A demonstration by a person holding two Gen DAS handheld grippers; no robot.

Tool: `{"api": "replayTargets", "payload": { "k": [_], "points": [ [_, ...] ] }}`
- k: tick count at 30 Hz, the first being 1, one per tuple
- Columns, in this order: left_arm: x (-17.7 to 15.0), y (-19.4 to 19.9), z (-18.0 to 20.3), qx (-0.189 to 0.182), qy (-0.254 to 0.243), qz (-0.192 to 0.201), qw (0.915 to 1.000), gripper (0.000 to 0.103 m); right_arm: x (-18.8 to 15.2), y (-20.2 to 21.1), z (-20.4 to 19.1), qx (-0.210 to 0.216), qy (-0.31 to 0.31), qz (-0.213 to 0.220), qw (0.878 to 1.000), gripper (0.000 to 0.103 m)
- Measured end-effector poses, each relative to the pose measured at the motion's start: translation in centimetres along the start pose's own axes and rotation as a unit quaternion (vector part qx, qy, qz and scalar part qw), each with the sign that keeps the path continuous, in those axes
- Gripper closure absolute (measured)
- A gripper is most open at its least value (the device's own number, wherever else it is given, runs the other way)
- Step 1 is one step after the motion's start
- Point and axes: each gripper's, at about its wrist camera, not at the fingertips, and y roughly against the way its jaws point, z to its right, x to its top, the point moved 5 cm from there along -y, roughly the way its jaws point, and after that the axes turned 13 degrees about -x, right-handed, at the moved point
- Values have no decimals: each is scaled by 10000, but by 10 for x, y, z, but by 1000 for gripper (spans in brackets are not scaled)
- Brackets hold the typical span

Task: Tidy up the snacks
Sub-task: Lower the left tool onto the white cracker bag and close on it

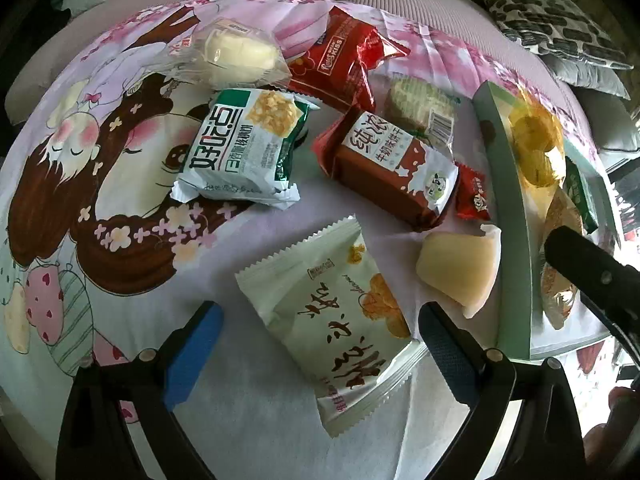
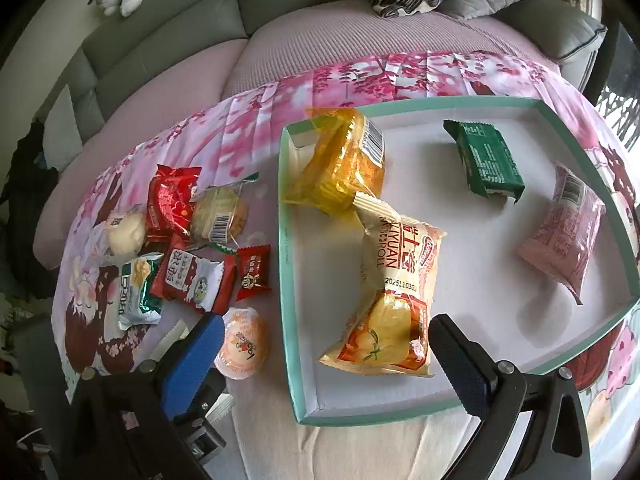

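The left gripper (image 1: 320, 344) has its 2 fingers spread wide and empty, with a pale green-white snack packet (image 1: 332, 320) lying flat on the printed cloth (image 1: 80, 200) between them, its lower crimped end nearest the right finger. The packet looks light, thin and crinkly, probably slippery film around a crumbly pastry, so a gentle pinch across its narrow width near the middle, rather than on a sealed end, seems the safer hold. Ahead of the fingers lie more loose snacks: a green and white packet (image 1: 244, 148), a brown and red biscuit pack (image 1: 392, 168) and a pale wrapped wedge (image 1: 460, 268) just beyond the right finger. The right gripper (image 2: 324, 344) is likewise released and holds nothing; between its fingers sits the near left corner of the teal-rimmed tray (image 2: 288, 280), with an orange roll packet (image 2: 396, 300) inside it and 3 more packets farther ahead. A round orange jelly cup (image 2: 242, 344) rests just beside its left finger.
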Motion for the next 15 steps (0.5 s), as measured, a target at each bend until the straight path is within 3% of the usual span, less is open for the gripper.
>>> {"api": "replayTargets", "payload": {
  "k": [8,10,15],
  "points": [
    [-4,-3,11,143,-105,9,9998,12,0,-2,1,-8,-48,-33,10000,0],
    [-5,0,12,201,-128,39,9997,21,0,-3,0,-8,-45,-37,10000,0],
    [1,6,3,208,-30,130,9997,34,0,-4,1,-28,-70,-59,10000,0]
  ]
}}
